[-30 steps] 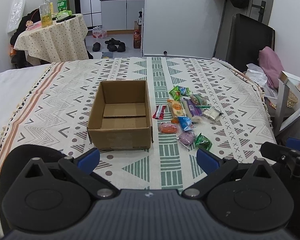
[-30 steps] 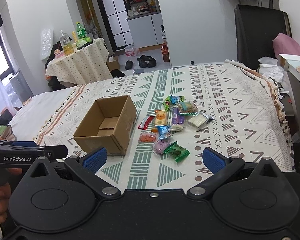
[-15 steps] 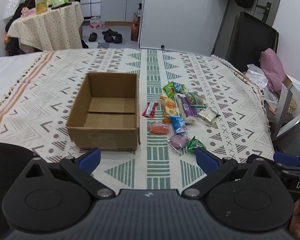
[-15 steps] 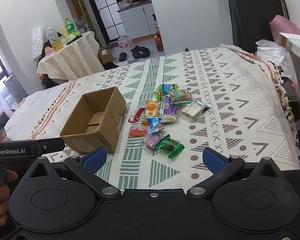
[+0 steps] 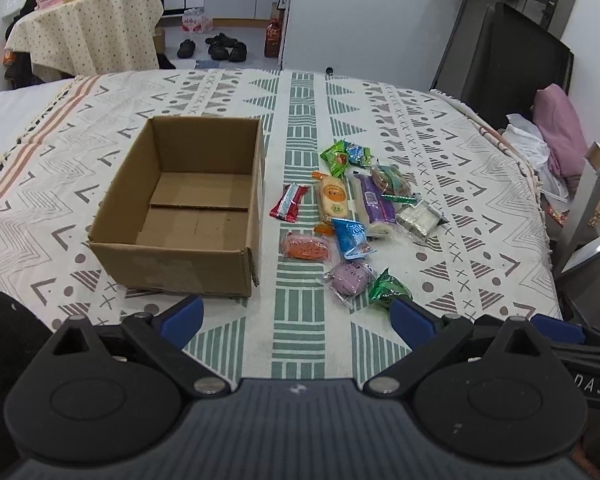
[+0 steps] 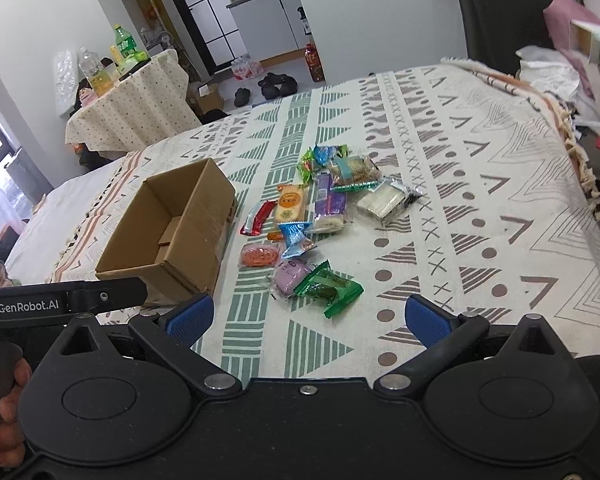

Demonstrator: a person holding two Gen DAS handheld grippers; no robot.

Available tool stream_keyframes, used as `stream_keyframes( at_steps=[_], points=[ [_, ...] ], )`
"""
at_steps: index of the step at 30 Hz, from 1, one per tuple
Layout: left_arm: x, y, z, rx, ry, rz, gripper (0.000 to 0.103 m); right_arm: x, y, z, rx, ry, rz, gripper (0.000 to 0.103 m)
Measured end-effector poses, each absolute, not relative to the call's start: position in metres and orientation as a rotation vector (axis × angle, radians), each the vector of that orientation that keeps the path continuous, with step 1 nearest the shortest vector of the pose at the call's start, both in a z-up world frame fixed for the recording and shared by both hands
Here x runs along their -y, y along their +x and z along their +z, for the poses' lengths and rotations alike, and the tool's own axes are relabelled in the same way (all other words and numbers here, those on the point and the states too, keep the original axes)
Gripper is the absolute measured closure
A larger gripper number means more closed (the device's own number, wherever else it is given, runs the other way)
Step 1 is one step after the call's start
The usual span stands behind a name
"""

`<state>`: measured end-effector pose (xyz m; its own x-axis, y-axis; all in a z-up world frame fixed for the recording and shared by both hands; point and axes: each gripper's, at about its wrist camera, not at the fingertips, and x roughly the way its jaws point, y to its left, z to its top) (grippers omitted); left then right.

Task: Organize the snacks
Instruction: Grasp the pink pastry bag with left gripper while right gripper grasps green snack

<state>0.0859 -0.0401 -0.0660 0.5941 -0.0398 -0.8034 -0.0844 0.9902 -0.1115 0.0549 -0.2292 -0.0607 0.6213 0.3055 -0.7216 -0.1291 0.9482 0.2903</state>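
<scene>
An empty open cardboard box [image 5: 188, 208] [image 6: 168, 236] sits on the patterned cloth. To its right lie several wrapped snacks: a red stick pack [image 5: 289, 202], an orange pack [image 5: 306, 246], a purple round pack [image 5: 350, 276] [image 6: 291, 275], a green pack [image 5: 388, 288] [image 6: 329, 288] and a clear white pack [image 5: 419, 218]. My left gripper [image 5: 296, 316] hovers open over the near edge, in front of the box's right corner. My right gripper [image 6: 306, 316] is open too, just short of the green pack. Neither holds anything.
The cloth-covered surface [image 5: 440, 152] ends at a fringed right edge [image 6: 580, 152]. Beyond it stand a black chair [image 5: 500, 56] with pink fabric [image 5: 560, 132] and a small draped table with bottles [image 6: 128, 96]. A hand [image 6: 4, 400] grips the left tool.
Both grippers have moved forward and tilted down toward the table, so the box and snacks look larger and nearer. Both jaws stay open and nothing on the cloth has shifted.
</scene>
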Motion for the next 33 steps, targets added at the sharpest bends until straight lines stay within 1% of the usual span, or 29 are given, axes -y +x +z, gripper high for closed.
stream_keyframes(
  at_steps=[7,11,13,15,16,19,21,22,24,26,28,30,33],
  points=[
    [0.05,0.109,-0.082,-0.98,-0.146,0.045,0.003,0.238,0.072,-0.077,-0.891,0.247,0.249,0.0],
    [0.056,0.123,-0.093,-1.006,-0.142,0.053,0.003,0.242,0.084,-0.088,-0.905,0.266,0.241,0.005],
    [0.058,0.13,-0.097,-1.014,-0.146,0.052,0.006,0.244,0.092,-0.094,-0.923,0.281,0.242,0.005],
    [0.061,0.136,-0.103,-1.026,-0.143,0.056,0.013,0.245,0.098,-0.101,-0.937,0.298,0.247,0.007],
    [0.062,0.139,-0.106,-1.037,-0.149,0.056,0.015,0.246,0.102,-0.105,-0.945,0.307,0.248,0.01],
    [0.063,0.15,-0.118,-1.077,-0.182,0.054,0.027,0.25,0.112,-0.117,-0.982,0.34,0.248,0.017],
    [0.064,0.158,-0.125,-1.099,-0.198,0.058,0.035,0.251,0.117,-0.125,-1.007,0.359,0.251,0.019],
    [0.064,0.161,-0.129,-1.109,-0.207,0.062,0.036,0.251,0.12,-0.128,-1.016,0.367,0.256,0.021],
    [0.065,0.168,-0.135,-1.128,-0.222,0.073,0.041,0.251,0.125,-0.134,-1.034,0.376,0.263,0.024],
    [0.065,0.175,-0.142,-1.146,-0.237,0.081,0.043,0.25,0.13,-0.14,-1.055,0.386,0.27,0.028],
    [0.068,0.181,-0.148,-1.155,-0.241,0.088,0.043,0.248,0.136,-0.147,-1.08,0.39,0.276,0.03],
    [0.069,0.186,-0.153,-1.166,-0.245,0.091,0.043,0.246,0.142,-0.153,-1.095,0.389,0.27,0.033],
    [0.071,0.193,-0.161,-1.182,-0.255,0.098,0.043,0.246,0.151,-0.161,-1.11,0.395,0.263,0.035]
  ],
)
